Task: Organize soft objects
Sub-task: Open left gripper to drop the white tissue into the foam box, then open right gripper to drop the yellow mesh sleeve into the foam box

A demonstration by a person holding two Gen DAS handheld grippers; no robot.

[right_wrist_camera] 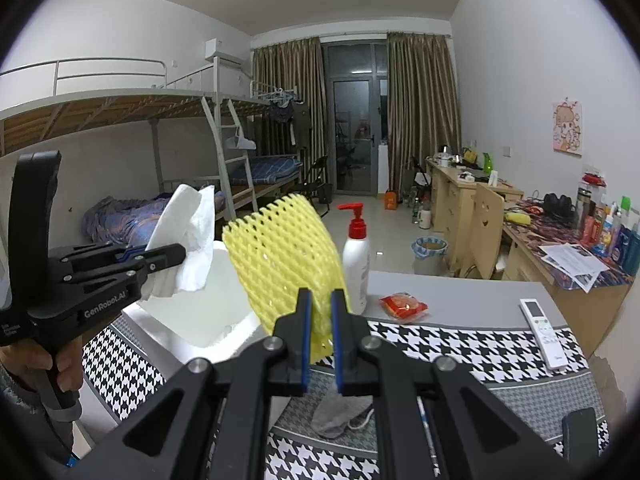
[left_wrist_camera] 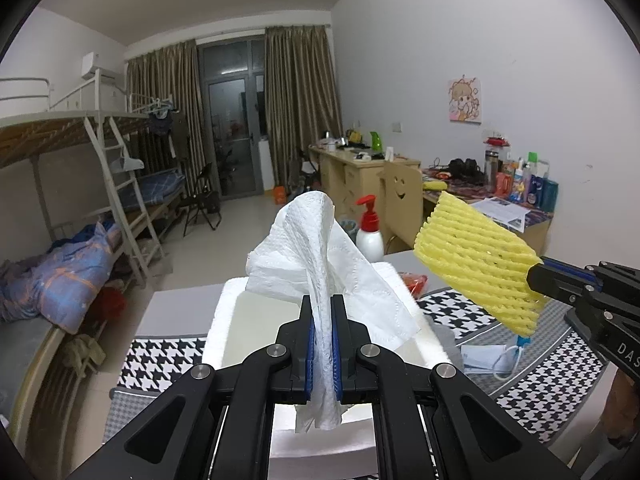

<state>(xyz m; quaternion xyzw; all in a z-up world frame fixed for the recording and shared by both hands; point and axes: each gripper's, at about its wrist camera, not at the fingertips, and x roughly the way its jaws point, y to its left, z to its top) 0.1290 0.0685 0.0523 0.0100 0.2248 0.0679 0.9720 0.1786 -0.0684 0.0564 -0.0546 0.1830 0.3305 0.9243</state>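
Note:
My left gripper (left_wrist_camera: 322, 302) is shut on a crumpled white paper towel (left_wrist_camera: 320, 240), which it holds up above an open white foam box (left_wrist_camera: 216, 328). From the right edge of the left wrist view, my right gripper (left_wrist_camera: 534, 274) reaches in, shut on a yellow foam fruit net (left_wrist_camera: 476, 256). In the right wrist view the right gripper (right_wrist_camera: 321, 296) pinches the lower end of the net (right_wrist_camera: 284, 256). The left gripper (right_wrist_camera: 182, 254) is at the left with the towel (right_wrist_camera: 192, 236), over the foam box (right_wrist_camera: 192, 320). A hand grips its handle.
On the houndstooth mat (right_wrist_camera: 460, 340) lie a grey sock (right_wrist_camera: 340, 412), a white remote (right_wrist_camera: 544, 332) and a dark phone (right_wrist_camera: 584, 436). A face mask (left_wrist_camera: 480, 360) lies beside the box. A red-capped pump bottle (right_wrist_camera: 356, 256) and a red packet (right_wrist_camera: 404, 306) stand behind.

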